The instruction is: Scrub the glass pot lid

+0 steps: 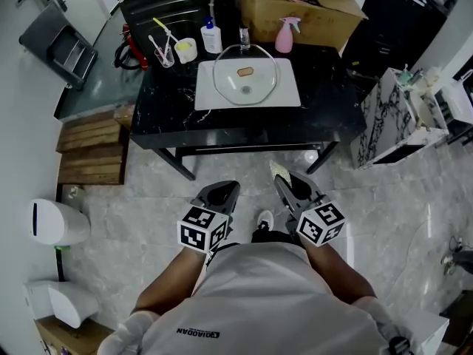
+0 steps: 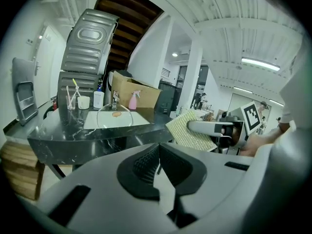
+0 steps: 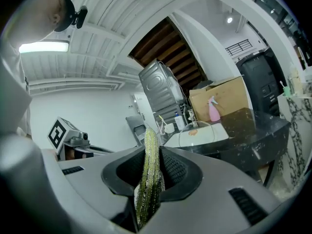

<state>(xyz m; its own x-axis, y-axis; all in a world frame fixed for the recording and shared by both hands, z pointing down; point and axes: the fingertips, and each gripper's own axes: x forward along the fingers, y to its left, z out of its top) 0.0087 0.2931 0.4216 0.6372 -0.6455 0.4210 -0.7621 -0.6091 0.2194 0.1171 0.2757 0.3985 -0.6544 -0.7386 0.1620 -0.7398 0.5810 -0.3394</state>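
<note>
**Item: scrub pad in hand, lid not yet reached**

- Right tool (image 3: 151,165): jaws closed on a green-yellow scrub pad (image 3: 148,179), held edge-on and upright between the pads. The pad stands proud of the jaw tips.
- Left tool (image 2: 158,165): jaws closed together with nothing between them.
- Position of both: held low in front of the person's body, over the floor, side by side and well apart from the worktop (image 1: 170,118).
- Glass pot lid (image 1: 245,76): lies on a white mat (image 1: 290,95) at the middle of the dark worktop, untouched by either tool.
- Also on the worktop, behind the mat: a glass of long-handled items (image 1: 162,50), a white cup (image 1: 186,50), a blue-capped bottle (image 1: 211,37), a pink spray bottle (image 1: 284,35) and a cardboard box (image 1: 295,6).

Step in hand, as judged: approach. The scrubber is secured but scrubbing has not begun.

Next move, as judged: carry the right tool forward and down so that a flat face of the pad, not its edge, meets the glass. The left tool probably has to open and steady the lid at its rim or knob, since smooth glass on a smooth mat may slide under rubbing.

Hard to make out:
- Brownish patch (image 1: 246,71) within the lid's outline; whether it sits on the glass or under it cannot be told.
- The lid's clear glass blends into the mat, so only the rim reads well.
- The pad's lower end is lost between the jaws
</note>
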